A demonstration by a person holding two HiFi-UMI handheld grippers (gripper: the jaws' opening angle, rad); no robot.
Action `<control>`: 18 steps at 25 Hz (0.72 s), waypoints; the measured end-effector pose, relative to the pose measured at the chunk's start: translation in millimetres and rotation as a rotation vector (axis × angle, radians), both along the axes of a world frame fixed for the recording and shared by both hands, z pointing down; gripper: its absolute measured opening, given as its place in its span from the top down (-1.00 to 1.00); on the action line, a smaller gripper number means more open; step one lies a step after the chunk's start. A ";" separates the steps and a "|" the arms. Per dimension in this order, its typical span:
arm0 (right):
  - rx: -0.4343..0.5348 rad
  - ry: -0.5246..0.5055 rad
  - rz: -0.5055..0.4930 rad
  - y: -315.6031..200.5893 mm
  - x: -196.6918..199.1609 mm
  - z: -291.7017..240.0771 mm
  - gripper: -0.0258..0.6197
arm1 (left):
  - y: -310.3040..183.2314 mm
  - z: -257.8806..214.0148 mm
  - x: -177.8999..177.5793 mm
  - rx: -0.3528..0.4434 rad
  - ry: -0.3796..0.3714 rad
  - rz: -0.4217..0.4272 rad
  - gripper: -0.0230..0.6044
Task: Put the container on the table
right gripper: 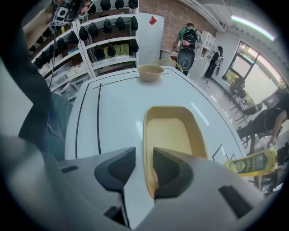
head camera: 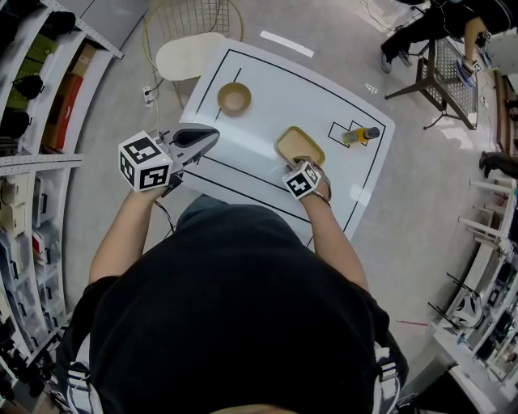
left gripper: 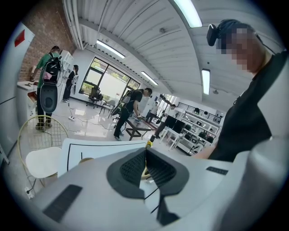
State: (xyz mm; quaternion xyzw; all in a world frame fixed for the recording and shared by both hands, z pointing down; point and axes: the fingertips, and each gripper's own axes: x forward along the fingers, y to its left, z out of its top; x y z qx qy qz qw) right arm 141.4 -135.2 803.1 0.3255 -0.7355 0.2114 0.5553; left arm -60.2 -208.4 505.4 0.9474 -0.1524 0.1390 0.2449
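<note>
Your right gripper (right gripper: 143, 154) has its jaws apart astride the near rim of the container (right gripper: 174, 135) resting on the table (right gripper: 113, 103), while your left gripper (left gripper: 145, 155) is closed on nothing.

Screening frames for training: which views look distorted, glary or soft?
Head view: fisheye bows the table edges; light is even. Left gripper view: dark rounded corners, bright ceiling lights. Right gripper view: container sharp, window glare at upper right, dark corners.
</note>
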 end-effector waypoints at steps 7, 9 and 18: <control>0.020 -0.047 0.036 -2.3 2.7 -24.8 0.50 | 1.8 -9.3 9.0 0.007 0.014 0.002 0.90; 0.020 -0.071 0.051 -2.1 3.1 -32.3 0.50 | 3.2 -11.4 13.2 0.009 0.018 0.007 0.90; 0.019 -0.124 0.102 0.0 9.1 -66.1 0.51 | 9.4 -25.3 26.8 0.020 0.022 0.019 0.90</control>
